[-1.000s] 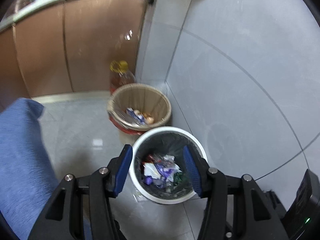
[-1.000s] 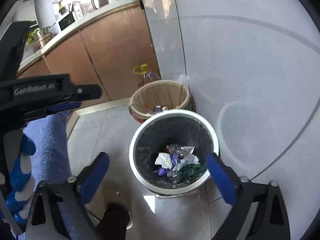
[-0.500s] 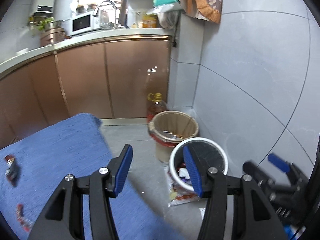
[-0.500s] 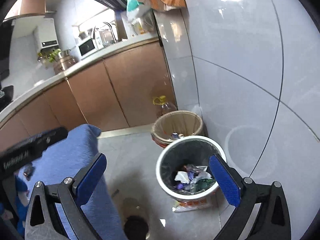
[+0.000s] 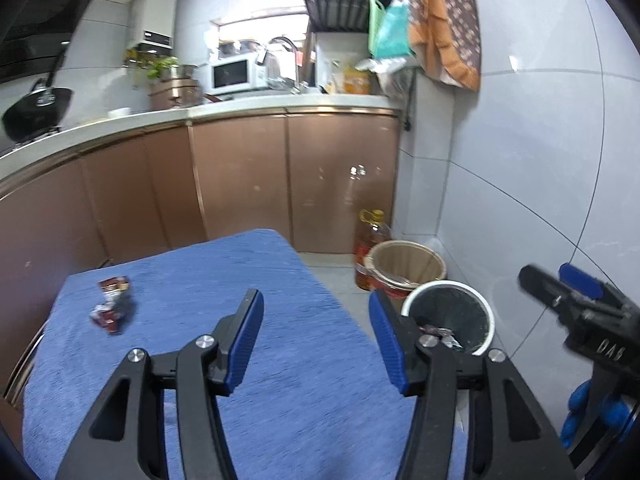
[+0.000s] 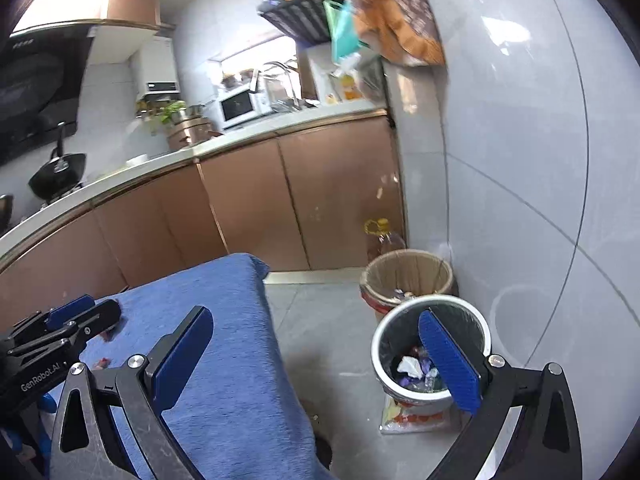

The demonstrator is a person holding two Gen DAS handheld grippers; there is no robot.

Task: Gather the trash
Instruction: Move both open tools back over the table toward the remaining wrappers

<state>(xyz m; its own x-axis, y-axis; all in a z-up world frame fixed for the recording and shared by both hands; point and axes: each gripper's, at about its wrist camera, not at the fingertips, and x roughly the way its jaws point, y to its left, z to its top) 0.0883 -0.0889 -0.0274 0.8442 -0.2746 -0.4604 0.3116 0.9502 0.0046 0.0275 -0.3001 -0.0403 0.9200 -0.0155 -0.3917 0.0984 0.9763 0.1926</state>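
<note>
- The left tongs (image 5: 316,336) are opening, their blue-padded jaws apart with nothing between them, above the blue-cloth-covered bench (image 5: 280,280).
- The right tongs (image 6: 316,356) stand wide apart and empty, between the bench edge and the white-rimmed round bin with a black liner (image 6: 432,354).
- Small red-and-white crumpled wrappers (image 5: 112,300) lie on the bench, at its far left.
- The bin on the floor, right of the bench, holds mixed scraps; a tan wooden bucket (image 5: 406,266) sits just behind it.
</note>
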